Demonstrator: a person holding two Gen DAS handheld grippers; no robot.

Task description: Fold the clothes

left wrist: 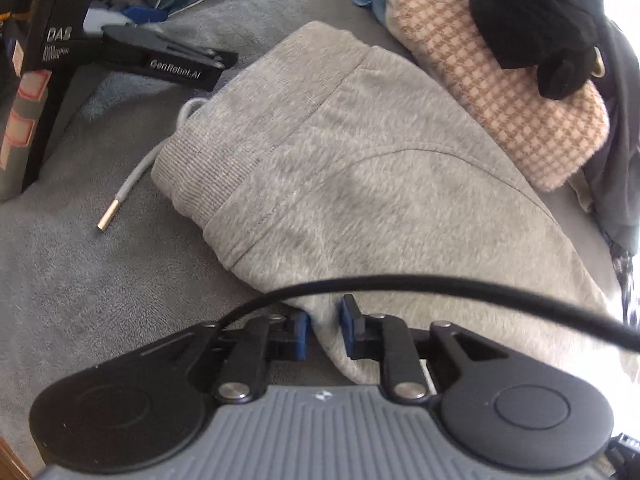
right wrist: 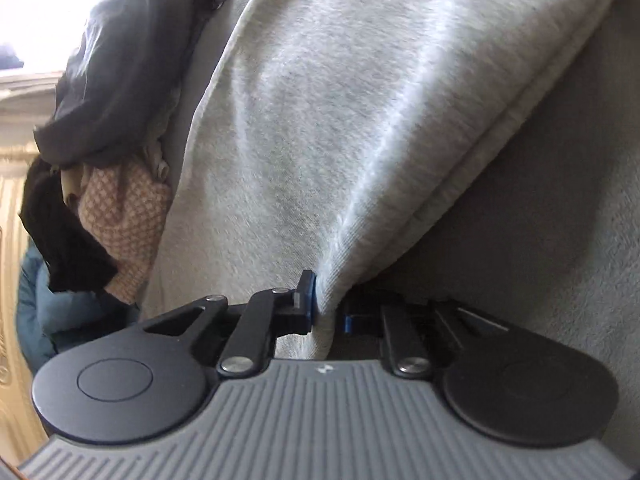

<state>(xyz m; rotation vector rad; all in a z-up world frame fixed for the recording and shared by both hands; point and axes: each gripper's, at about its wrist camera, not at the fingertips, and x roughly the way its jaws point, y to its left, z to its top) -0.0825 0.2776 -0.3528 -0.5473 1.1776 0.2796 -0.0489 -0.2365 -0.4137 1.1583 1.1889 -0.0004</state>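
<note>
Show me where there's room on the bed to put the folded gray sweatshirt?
Bare gray blanket lies left of the sweatshirt, near its drawstring tip. The far right is crowded by the checked sweater and black garment.

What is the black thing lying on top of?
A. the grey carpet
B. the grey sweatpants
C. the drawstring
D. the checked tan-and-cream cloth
D: in the left wrist view the black garment lies on the folded checked tan-and-cream cloth, which sits beside the grey sweatpants, not on the carpet or the drawstring.
</note>
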